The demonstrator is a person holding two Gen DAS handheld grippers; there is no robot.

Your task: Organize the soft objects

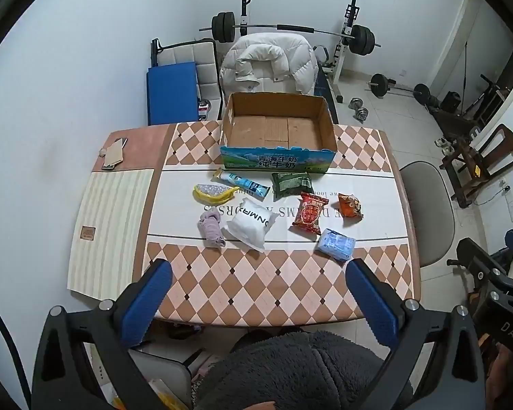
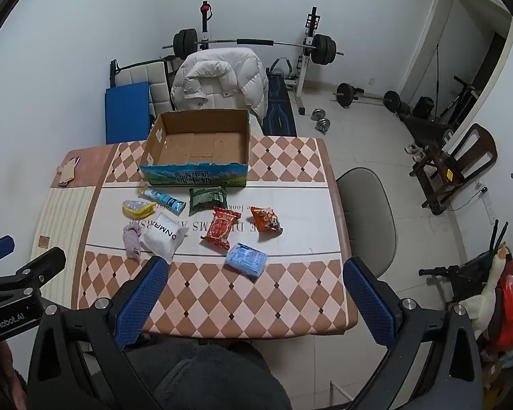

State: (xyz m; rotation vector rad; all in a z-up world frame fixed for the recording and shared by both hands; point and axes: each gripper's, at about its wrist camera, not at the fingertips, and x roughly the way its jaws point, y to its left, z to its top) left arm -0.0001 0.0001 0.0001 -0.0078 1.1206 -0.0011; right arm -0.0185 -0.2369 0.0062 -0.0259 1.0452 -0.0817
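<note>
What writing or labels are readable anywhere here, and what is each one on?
"ONMR", seen upside down: white pouch.
"青海牛奶 纯牛奶": front of the cardboard box.
"GenRobot.AI": body of the left tool.
"DAS": body of the right tool.
Tablecloth lettering: upside down, partly covered, only fragments.
Snack packets' print: too small.

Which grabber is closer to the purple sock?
Left. The left gripper hangs over the table's near edge, the purple sock just ahead toward its left finger. The right gripper is farther right, with the sock beyond its left finger.
</note>
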